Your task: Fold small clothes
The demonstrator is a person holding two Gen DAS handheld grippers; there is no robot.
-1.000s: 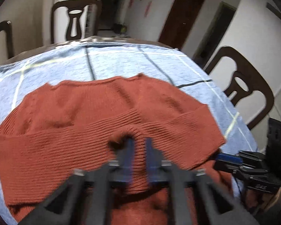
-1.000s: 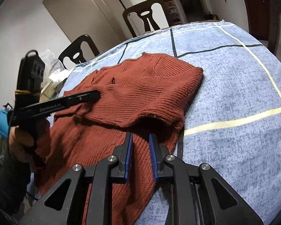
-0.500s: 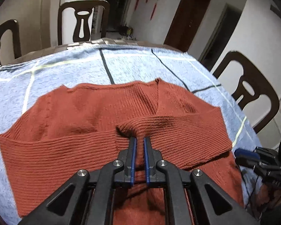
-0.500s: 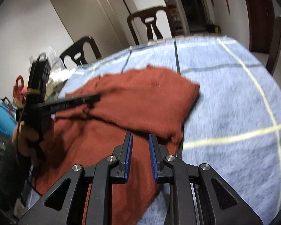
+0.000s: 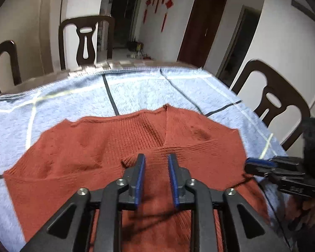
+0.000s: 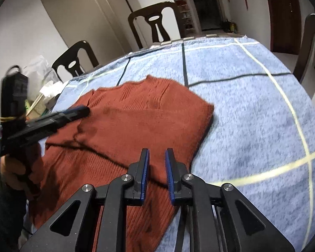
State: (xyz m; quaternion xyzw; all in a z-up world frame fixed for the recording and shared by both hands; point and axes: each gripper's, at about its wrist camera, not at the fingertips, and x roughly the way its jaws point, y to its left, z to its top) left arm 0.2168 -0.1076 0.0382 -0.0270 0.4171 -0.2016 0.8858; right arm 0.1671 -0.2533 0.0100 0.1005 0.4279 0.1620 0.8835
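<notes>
A rust-red knitted sweater (image 5: pixel 107 147) lies on a table covered by a blue cloth (image 5: pixel 136 88) with pale and dark grid lines. Dark wooden chairs (image 5: pixel 86 40) stand around the table.

The left claw (image 5: pixel 156 169) hovers over the middle of the sweater. Its 2 blue-padded jaws are opening, with a clear gap between them, and they grip nothing; the knit lies flat just beneath and ahead of the tips. A sleeve has been folded across the body, its cuff lying just left of this claw's tips, and the V-neck lies further ahead.

The right claw (image 6: pixel 157 168) hangs above the sweater's near right edge. Its jaws are narrowing slightly but remain apart, and nothing is pinched between them. To its left, the other claw reaches in over the fabric, held by a hand (image 6: pixel 12 174).

As a judgement, folding is partway done: 1 side and a sleeve appear folded inward, giving a straight right edge. The lower part, nearest both claws, still spreads loose and unfolded, so at least 1 more fold seems to remain.
</notes>
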